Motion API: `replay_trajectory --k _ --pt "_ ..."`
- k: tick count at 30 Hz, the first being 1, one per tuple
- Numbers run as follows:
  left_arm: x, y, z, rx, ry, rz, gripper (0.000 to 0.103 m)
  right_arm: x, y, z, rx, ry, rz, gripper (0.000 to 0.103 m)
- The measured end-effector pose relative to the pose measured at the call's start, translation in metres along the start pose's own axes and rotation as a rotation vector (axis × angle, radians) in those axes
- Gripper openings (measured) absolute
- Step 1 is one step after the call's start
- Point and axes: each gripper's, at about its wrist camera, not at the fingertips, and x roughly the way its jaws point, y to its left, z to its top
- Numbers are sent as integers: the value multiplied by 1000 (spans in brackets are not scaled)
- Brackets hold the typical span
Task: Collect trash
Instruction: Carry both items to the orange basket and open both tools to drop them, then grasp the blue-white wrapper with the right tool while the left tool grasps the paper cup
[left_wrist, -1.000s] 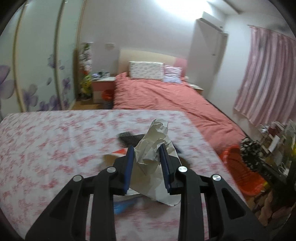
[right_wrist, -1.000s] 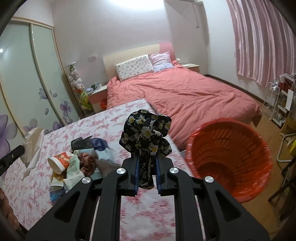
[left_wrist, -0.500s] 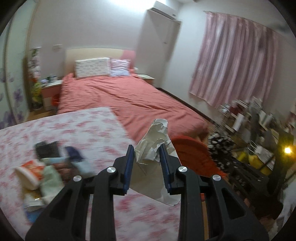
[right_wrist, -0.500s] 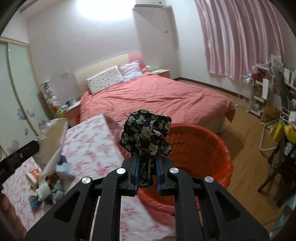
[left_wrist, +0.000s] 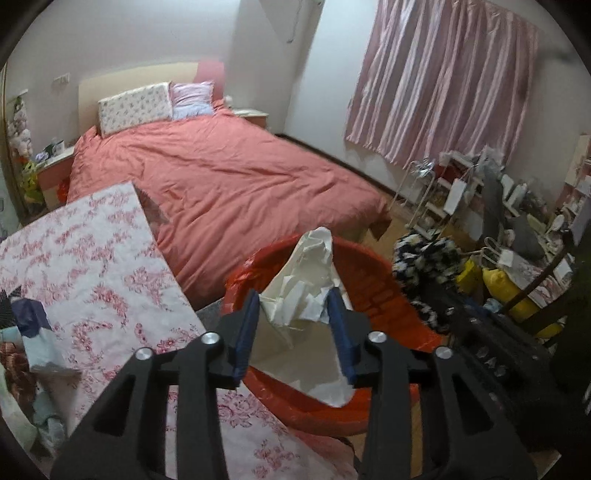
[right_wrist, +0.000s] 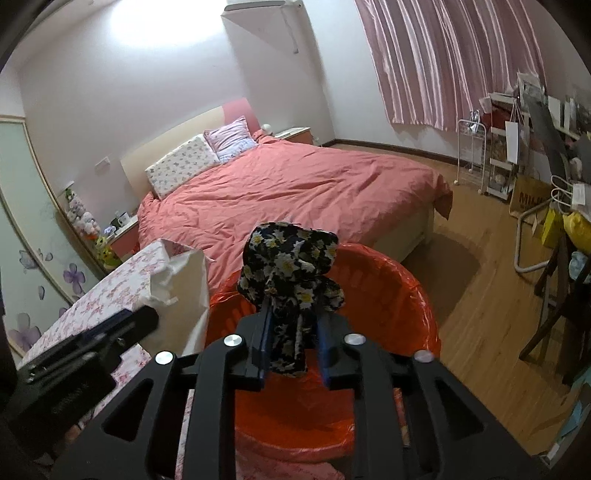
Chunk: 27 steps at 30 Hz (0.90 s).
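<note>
- The crumpled paper (left_wrist: 306, 273) sits between the pads of the left gripper (left_wrist: 293, 332), above the mouth of the red bin (left_wrist: 373, 291). The jaws have just been opening; a gap shows beside the paper on the left pad's side, while the right pad seems to touch its edge, so the pinch looks released.
- The floral cloth (right_wrist: 291, 273) hangs between the pads of the right gripper (right_wrist: 293, 347), also over the bin (right_wrist: 384, 295). These jaws have just been opening too: the left pad lies against the cloth, the right pad stands clear of it with blue showing in the gap.
- In the right wrist view the left gripper (right_wrist: 122, 328) and its paper (right_wrist: 184, 280) are just to the left, at the bin's rim.
- The bin, lined with a red bag, stands on the wooden floor (right_wrist: 491, 295) between the floral-covered table (left_wrist: 92, 266) and the bed (left_wrist: 221, 184).
- More litter (left_wrist: 26, 332) lies on the table's near left part: a blue scrap, pale wrappers, something brown.
- Beyond the bin are a pink curtain (left_wrist: 443, 81) and cluttered shelves (left_wrist: 480, 192).
</note>
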Motion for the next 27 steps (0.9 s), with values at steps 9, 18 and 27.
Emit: replay_trajectory --k 9,18,27 --pt "5 23 -9 -29 35 28 54 -6 1 -3 -14 4 -14 50" --pt "-46 51 -25 -41 -11 125 67 -23 17 2 -61 -28 -27 58" --pt "-112 115 -52 -109 -56 266 75 -37 69 -11 -157 -29 26 61"
